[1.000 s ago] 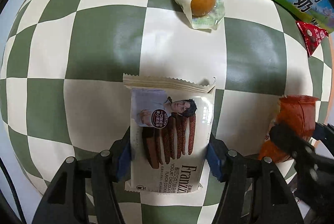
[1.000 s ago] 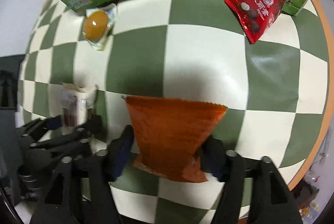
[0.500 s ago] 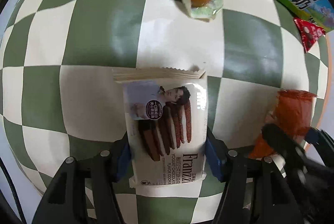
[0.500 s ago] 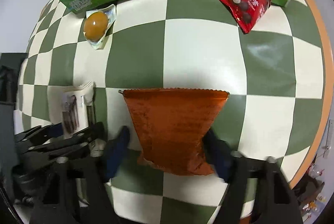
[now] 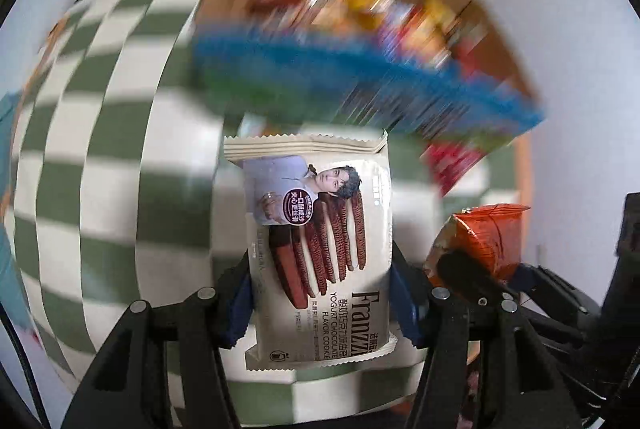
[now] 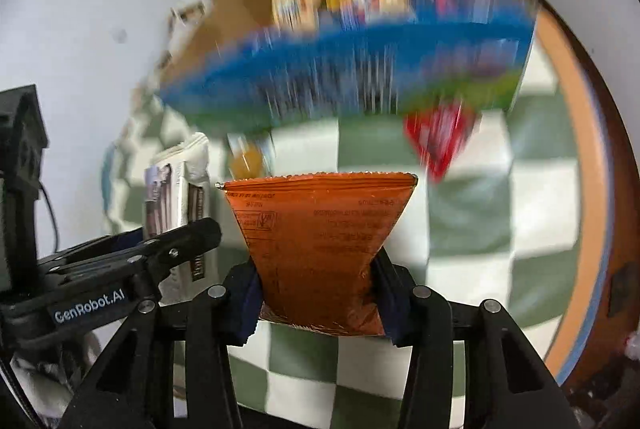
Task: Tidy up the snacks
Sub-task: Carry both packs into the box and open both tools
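Note:
My left gripper (image 5: pixel 322 301) is shut on a cream cookie packet (image 5: pixel 316 241), held off the checkered table. My right gripper (image 6: pixel 318 293) is shut on an orange snack bag (image 6: pixel 320 245), also lifted. Each shows in the other view: the orange bag (image 5: pixel 486 241) at the right, the cookie packet (image 6: pixel 176 197) at the left. Ahead, blurred, stands an open cardboard box (image 5: pixel 360 41) with a blue and green printed side (image 6: pixel 360 69), holding several snacks (image 6: pixel 352 1). A red triangular packet (image 6: pixel 440 133) and an orange jelly cup (image 6: pixel 248 157) lie on the table in front of the box.
The green and cream checkered tablecloth (image 6: pixel 500 221) covers a round table with an orange edge (image 6: pixel 580 189) at the right. A white wall is behind the box. The left gripper's body (image 6: pixel 100 281) is close beside my right one.
Both grippers have lifted their packets off the table and tilted up. The views now look forward at the open box, with motion blur, instead of down at the tablecloth.

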### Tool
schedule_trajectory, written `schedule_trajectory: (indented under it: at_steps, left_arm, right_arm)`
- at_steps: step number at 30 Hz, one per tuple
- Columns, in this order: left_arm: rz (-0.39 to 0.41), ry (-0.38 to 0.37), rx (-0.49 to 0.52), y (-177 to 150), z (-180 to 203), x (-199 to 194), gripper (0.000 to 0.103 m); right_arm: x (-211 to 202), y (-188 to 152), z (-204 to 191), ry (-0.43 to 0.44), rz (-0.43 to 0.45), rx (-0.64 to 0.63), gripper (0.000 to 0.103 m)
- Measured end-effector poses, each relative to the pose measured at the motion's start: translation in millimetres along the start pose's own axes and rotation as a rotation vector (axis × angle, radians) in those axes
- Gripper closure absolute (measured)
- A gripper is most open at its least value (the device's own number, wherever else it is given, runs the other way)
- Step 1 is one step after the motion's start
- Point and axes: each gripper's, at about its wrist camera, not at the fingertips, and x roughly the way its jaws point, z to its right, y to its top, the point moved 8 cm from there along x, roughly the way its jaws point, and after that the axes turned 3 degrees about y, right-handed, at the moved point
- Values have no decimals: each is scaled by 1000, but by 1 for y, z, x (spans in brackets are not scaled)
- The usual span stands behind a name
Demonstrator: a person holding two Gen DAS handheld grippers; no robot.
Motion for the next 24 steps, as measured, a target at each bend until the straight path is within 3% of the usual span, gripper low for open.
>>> schedule_trajectory:
  at_steps: [5,10,15,20,21,22,23,24]
  left_arm:
    - [92,-39,36,76,27,-48,47]
    - [100,-15,14,153,23,-47,47]
    - [-25,-6,-52,186,3,6,47]
    - [-190,-57,-93,174,-3,48,46]
    - [-216,-69,-101,170,-3,52,46]
    - [-230,-76,-108,167,-4,56,46]
    - [-231,-76,-108,166,-5,58,41]
    - [-230,-58,-96,164,-7,60,25]
  right_arm:
    - [-41,84,-17,25,143,-31,53]
    - [-22,155,-23,-5,188,-58,53]
    - [18,189,-21,-13,131,-62,53]
    - [68,182,-9,17,-1,-32,51]
    - [77,177,-6,21,-40,-25,47]
    - [83,172,-3,21,-77,-15,32]
    - [88,168,0,28,-98,-9,24]
    - [90,165,3,29,-107,-6,15]
